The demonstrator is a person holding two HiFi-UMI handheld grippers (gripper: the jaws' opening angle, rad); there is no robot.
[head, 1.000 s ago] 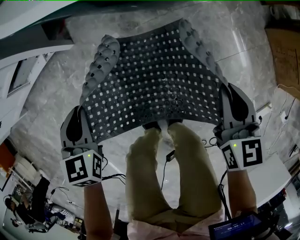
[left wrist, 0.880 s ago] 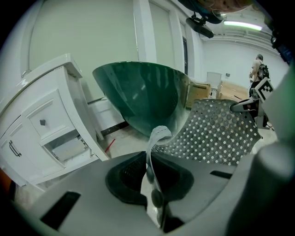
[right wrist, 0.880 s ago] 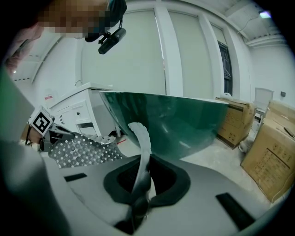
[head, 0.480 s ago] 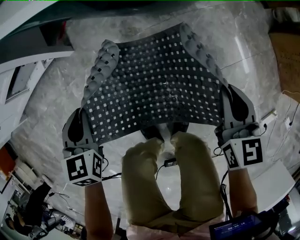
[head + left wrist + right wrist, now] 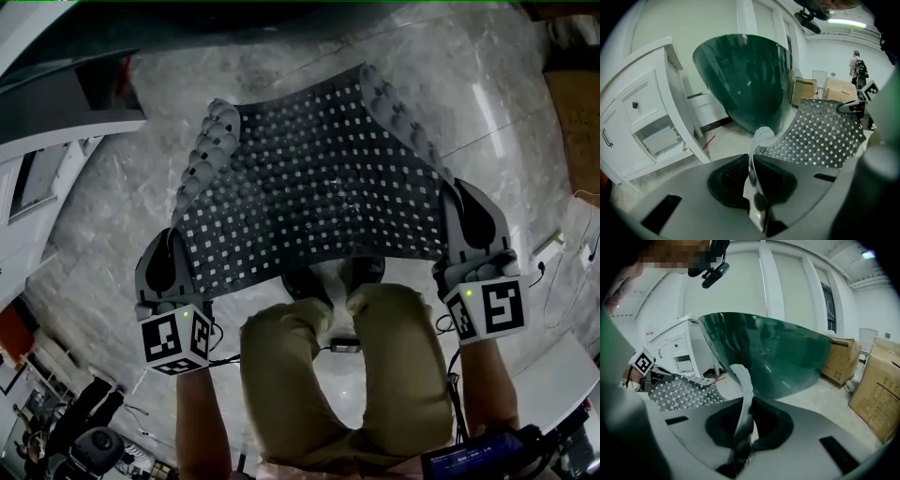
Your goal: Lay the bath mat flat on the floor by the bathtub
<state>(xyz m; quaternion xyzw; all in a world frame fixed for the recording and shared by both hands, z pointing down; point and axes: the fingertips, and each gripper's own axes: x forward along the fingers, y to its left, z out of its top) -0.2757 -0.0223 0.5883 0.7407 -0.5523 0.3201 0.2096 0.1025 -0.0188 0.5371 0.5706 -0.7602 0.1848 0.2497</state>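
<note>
The left hand-held gripper (image 5: 167,272) and the right hand-held gripper (image 5: 473,225) each stay clamped on a near corner of the bath mat (image 5: 309,187). The mat is stretched above the floor (image 5: 103,216), its far edge toward the bathtub (image 5: 745,79). In the last second the person's legs (image 5: 394,366) have bent and both grippers sit lower in frame, so lowering seems under way. The mat is not yet flat.

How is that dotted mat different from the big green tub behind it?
The bath mat is thin, floppy and dotted with pale squares; the bathtub is a rigid, smooth green shell. The bath mat is held up by the left gripper and right gripper; the bathtub stands on the floor. Both are dark.
</note>
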